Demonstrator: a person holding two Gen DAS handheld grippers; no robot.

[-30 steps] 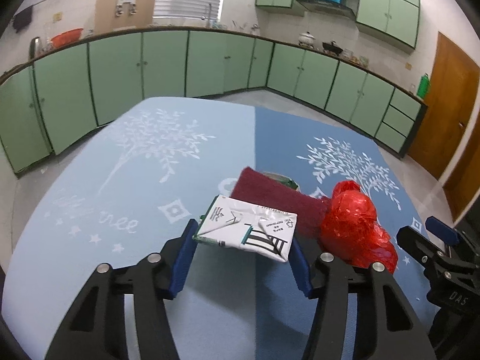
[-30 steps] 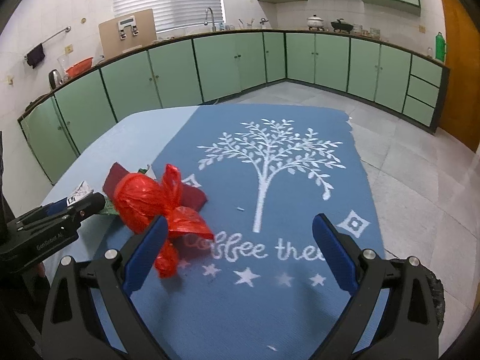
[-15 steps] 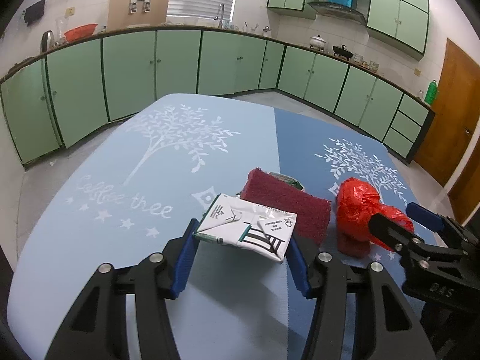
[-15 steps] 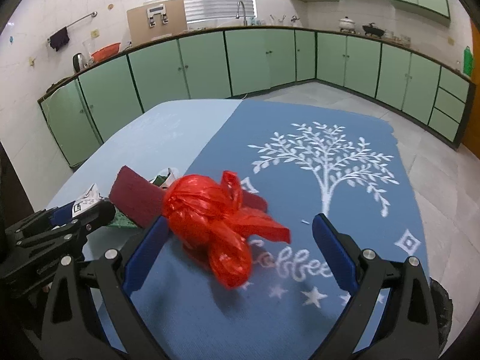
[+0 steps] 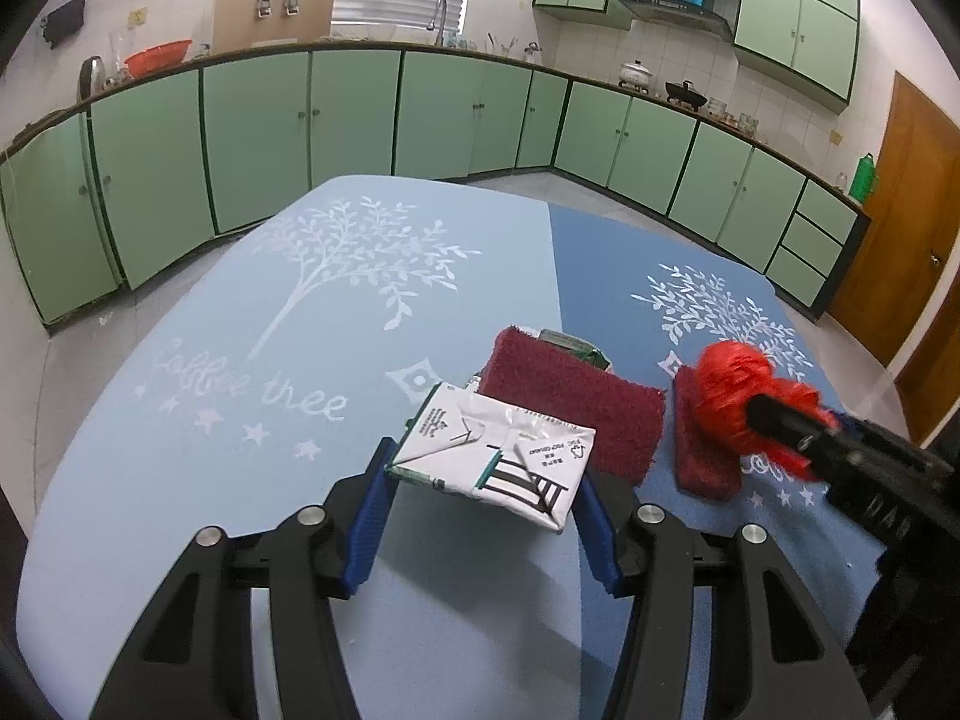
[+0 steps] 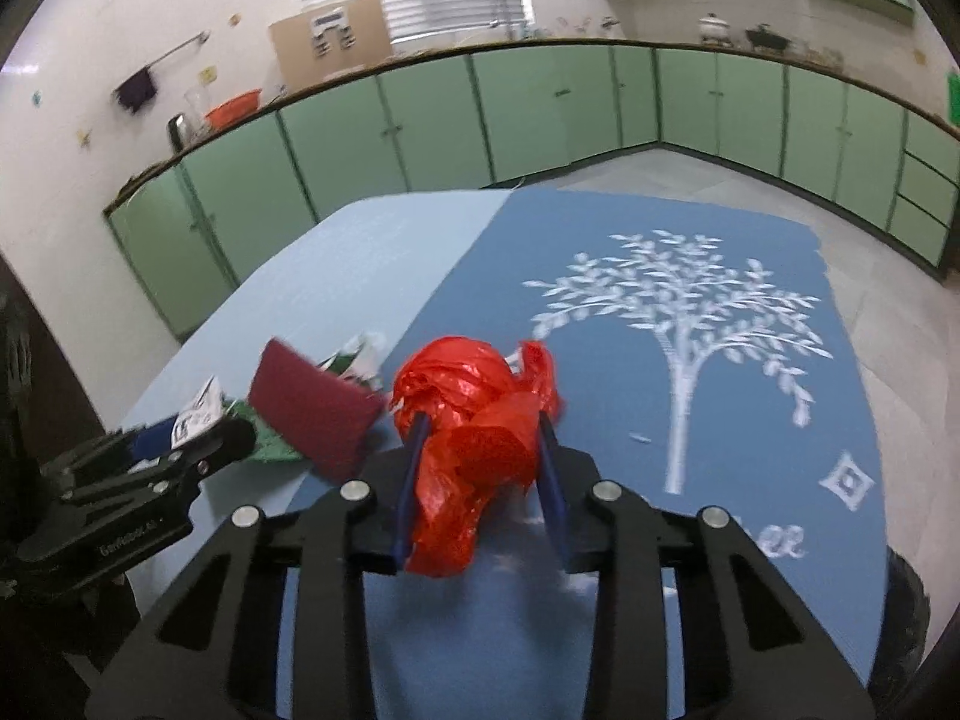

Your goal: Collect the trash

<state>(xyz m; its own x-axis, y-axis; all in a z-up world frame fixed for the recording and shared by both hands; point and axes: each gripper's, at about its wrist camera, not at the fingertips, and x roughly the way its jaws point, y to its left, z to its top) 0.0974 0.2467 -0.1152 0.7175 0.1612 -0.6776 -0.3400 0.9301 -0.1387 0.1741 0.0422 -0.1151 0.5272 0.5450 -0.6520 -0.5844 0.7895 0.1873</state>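
- While both claws are working at the near edge of the blue tree-print counter (image 5: 336,324), the trash is sitting in one loose cluster there, straddling the seam between the pale and the dark blue halves.
- Red plastic bag (image 6: 480,414): crumpled into a ball, judged very light, soft and springy, with a slick film likely to slide under light pressure. The right claw (image 6: 483,438) has just been closing, and its blue pads are now pressing into the bag from both sides. The bulk of the ball is giving the surest hold; the loose tail is hanging down toward the camera. No clear long axis beyond that drooping tail.
- Flattened white carton (image 5: 498,456): printed paperboard, judged light and fairly stiff across its flat face but easy to crush at the folds. The left claw (image 5: 486,474) is standing about half open with its pads against the carton's two short edges, carrying it slightly tilted above the cloth. Its long axis is running across the claw, left to right, printed face up.
- Dark red scouring pads (image 5: 570,408): two, judged soft, rough and easy to grip at an edge. The larger is lying just behind the carton, propped on a green wrapper (image 5: 570,345); the smaller is lying beside it under the bag.
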